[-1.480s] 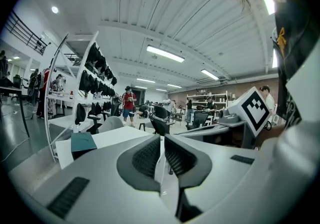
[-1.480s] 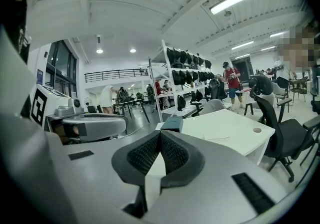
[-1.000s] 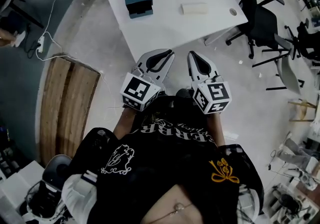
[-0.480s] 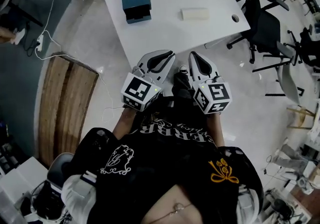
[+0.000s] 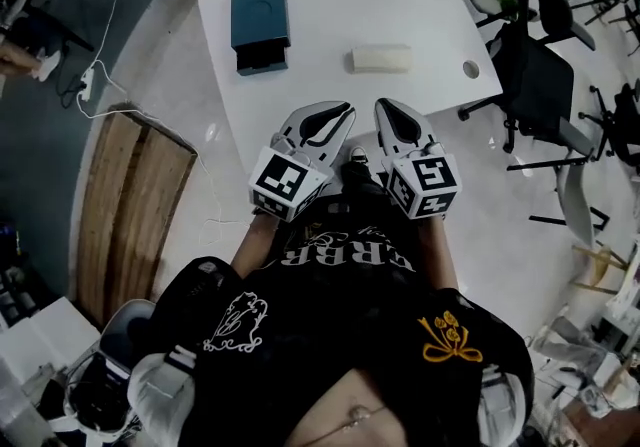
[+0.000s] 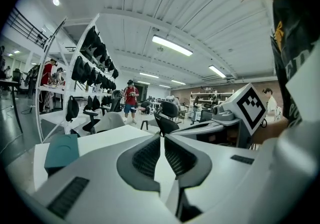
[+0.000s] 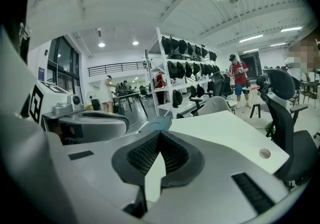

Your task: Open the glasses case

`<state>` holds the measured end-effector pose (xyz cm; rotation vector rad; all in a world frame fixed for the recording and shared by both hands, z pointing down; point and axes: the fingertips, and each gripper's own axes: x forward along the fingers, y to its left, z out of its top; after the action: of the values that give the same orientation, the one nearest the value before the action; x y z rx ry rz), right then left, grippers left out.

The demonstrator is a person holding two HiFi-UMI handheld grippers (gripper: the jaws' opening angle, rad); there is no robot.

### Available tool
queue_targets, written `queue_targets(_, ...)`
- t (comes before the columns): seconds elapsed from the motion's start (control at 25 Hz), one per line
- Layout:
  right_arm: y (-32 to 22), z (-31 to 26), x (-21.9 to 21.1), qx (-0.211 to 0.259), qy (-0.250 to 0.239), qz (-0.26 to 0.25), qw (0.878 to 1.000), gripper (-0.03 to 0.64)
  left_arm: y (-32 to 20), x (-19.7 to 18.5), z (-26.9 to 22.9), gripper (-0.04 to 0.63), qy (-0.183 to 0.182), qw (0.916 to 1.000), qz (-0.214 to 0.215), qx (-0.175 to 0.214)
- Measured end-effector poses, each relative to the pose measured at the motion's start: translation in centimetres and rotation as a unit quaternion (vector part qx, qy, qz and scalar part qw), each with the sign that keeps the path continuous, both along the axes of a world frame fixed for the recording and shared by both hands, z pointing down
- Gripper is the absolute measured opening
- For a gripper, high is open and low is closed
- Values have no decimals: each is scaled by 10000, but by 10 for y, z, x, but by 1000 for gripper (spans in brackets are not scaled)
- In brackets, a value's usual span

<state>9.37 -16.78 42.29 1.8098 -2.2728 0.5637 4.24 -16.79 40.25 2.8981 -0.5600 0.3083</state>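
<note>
While both tools hang over the near edge of the white table, your left gripper and right gripper are each clenched on nothing. The cream glasses case lies farther off, mid-table, right of the teal box. Arrive with jaws closed and you may shove it away; pry the lid without pinning the base and it could skid.

**Cream case shut on the table**

The case is a pale cream oblong with rounded ends, and its lid is closed. It lies flat on the white table, with its long side running left to right in the head view. It sits right of the table's middle, between the teal box and the small round hole, touching neither.
</note>
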Motion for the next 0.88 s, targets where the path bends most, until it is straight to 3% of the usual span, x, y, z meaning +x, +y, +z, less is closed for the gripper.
queue_targets(0.52,-58,43,73,-337,138,-540,9979,15,-48,59,19,40,-388,9972,-623,-161)
queue_targets(0.88,-89,95,119,-562,912,-814,9909,15,-70,71,22,40,-508,9931,-1049,-87)
